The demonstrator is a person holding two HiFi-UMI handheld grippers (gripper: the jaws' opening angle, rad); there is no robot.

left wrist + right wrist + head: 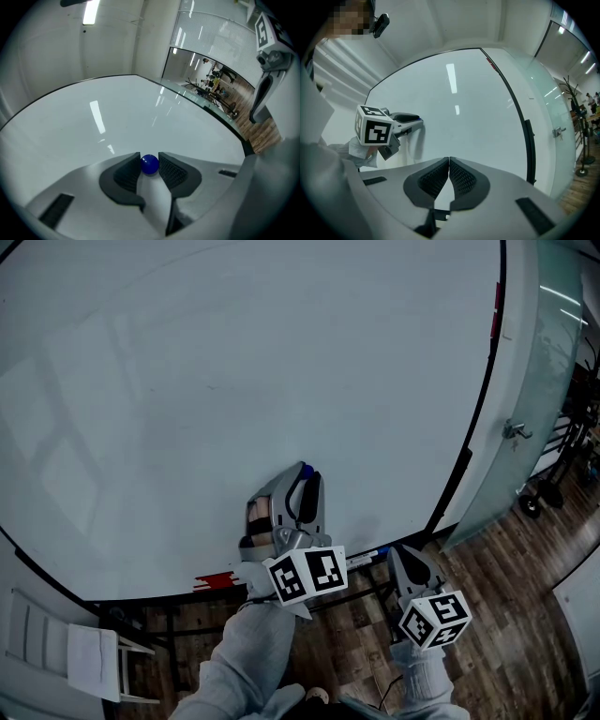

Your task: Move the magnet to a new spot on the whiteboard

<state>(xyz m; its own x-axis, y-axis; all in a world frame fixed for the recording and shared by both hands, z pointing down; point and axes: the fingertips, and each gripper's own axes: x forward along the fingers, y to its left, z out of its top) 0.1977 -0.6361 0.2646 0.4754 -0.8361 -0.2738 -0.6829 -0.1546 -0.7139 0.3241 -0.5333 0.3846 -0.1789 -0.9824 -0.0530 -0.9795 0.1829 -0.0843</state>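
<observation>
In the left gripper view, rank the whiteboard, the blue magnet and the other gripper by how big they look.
1. whiteboard, fills most of the view.
2. right gripper, partly cut off at the edge.
3. blue magnet, smallest even though it is closest to the camera.

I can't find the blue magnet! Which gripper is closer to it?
Left. The left gripper pinches the blue magnet between its jaws, at the whiteboard. The right gripper is shut and empty, off to the side.

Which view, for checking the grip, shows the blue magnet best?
Left gripper view: the blue magnet is clamped in the left gripper. Head and right gripper views show that gripper, at most a blue speck.
</observation>
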